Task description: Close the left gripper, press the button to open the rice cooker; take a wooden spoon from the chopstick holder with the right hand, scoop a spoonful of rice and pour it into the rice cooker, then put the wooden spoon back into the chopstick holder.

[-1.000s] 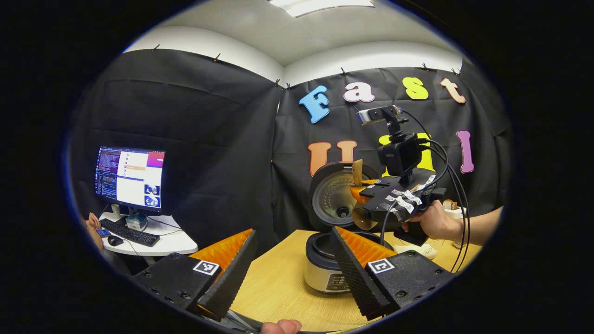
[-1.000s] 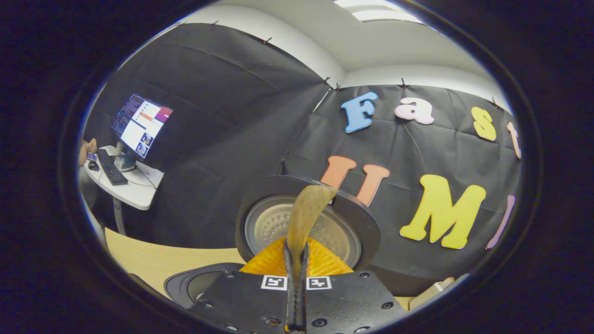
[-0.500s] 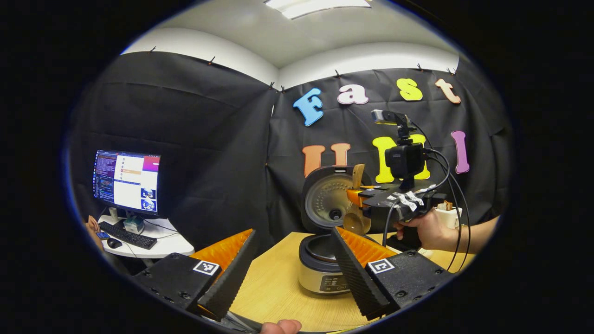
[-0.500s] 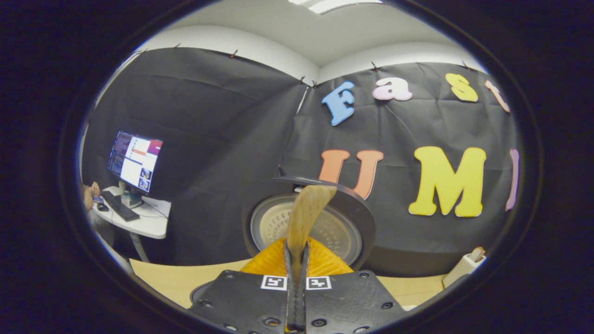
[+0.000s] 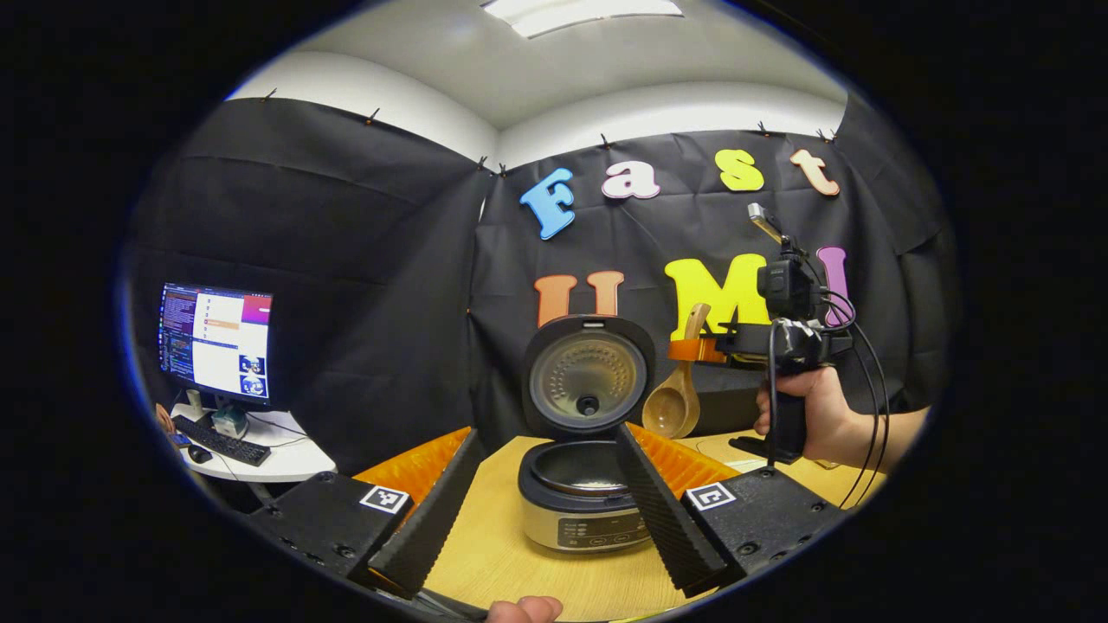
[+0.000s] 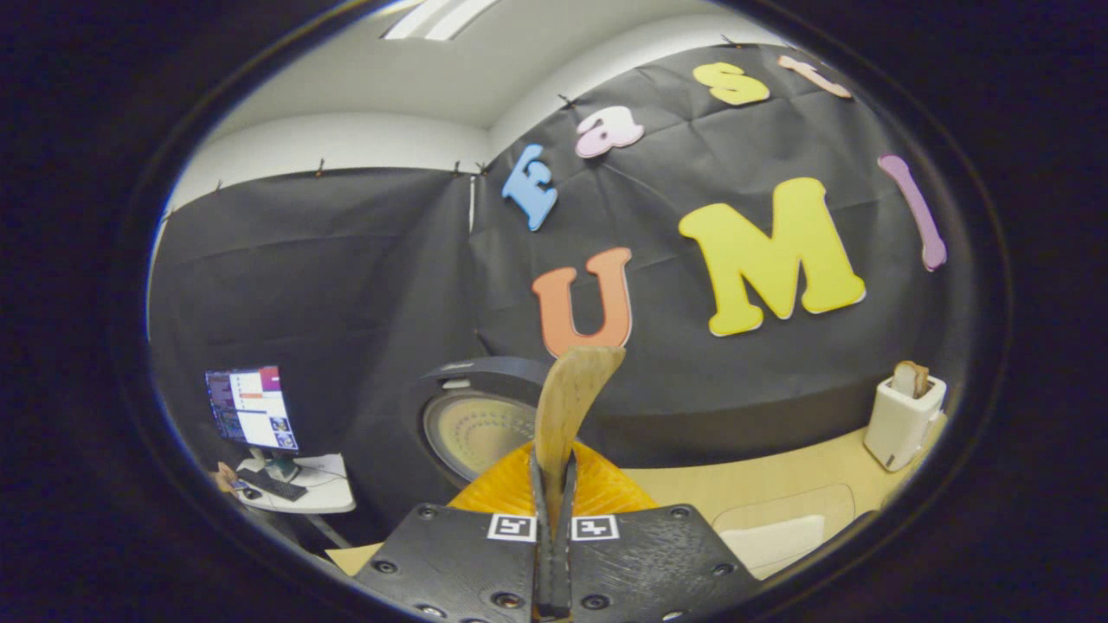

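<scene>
**Spoon gripped high beside the open cooker**

The wooden table spreads across the booth, and on it sits the rice cooker, lid standing upright at the back, its ribbed inner face turned forward and the dark pot open below. In the right gripper view that lid sits low and left behind the fingers.

Off to the far left, a monitor glows on a white desk with a keyboard in front of it.

The left gripper is spread wide, fingers apart, the cooker framed between them, touching nothing.

To the right of the lid, a hand holds the right gripper level in the air. Its fingers are pinched tight on the wooden spoon, handle up, bowl hanging down just beside the lid, above the table. In its own view the right gripper clamps the spoon handle, which rises straight between the fingers.

At the table's far right stands a small white chopstick holder, something brown poking from its top.
</scene>
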`<state>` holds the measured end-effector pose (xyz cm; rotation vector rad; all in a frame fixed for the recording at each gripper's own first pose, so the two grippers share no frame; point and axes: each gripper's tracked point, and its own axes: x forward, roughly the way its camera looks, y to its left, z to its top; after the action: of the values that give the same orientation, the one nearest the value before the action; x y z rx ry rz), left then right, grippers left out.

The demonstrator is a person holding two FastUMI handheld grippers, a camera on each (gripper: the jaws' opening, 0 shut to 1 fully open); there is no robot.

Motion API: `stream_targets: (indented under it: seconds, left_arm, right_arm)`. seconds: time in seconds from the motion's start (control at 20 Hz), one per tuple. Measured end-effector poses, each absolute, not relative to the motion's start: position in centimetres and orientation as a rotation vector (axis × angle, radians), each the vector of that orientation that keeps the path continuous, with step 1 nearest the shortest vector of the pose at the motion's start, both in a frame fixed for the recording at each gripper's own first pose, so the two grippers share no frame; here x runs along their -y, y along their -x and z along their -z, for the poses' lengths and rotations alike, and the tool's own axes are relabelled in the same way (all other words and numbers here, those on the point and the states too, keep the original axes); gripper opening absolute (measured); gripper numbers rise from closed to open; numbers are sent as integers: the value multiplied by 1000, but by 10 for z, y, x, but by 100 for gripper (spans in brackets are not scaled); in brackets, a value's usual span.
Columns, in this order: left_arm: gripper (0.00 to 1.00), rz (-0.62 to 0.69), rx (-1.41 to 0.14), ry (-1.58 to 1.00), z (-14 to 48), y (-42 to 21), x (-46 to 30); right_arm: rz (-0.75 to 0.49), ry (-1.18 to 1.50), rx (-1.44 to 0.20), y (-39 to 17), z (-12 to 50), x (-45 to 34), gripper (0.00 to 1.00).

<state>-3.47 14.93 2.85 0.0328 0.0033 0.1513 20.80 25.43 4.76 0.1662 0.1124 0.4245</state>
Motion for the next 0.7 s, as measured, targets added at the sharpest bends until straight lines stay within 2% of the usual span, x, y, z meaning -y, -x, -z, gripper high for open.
stream_targets:
  seconds: [0.4, 0.7]
  left_arm:
    - [100, -69, -21, -49, -23, 25, -106]
    - [100, -23, -22, -64, -22, 23, -90]
  right_arm:
    - [-261, -232, -74, -191, -62, -115, 0]
    - [-70, -168, -39, -185, -67, 5, 0]
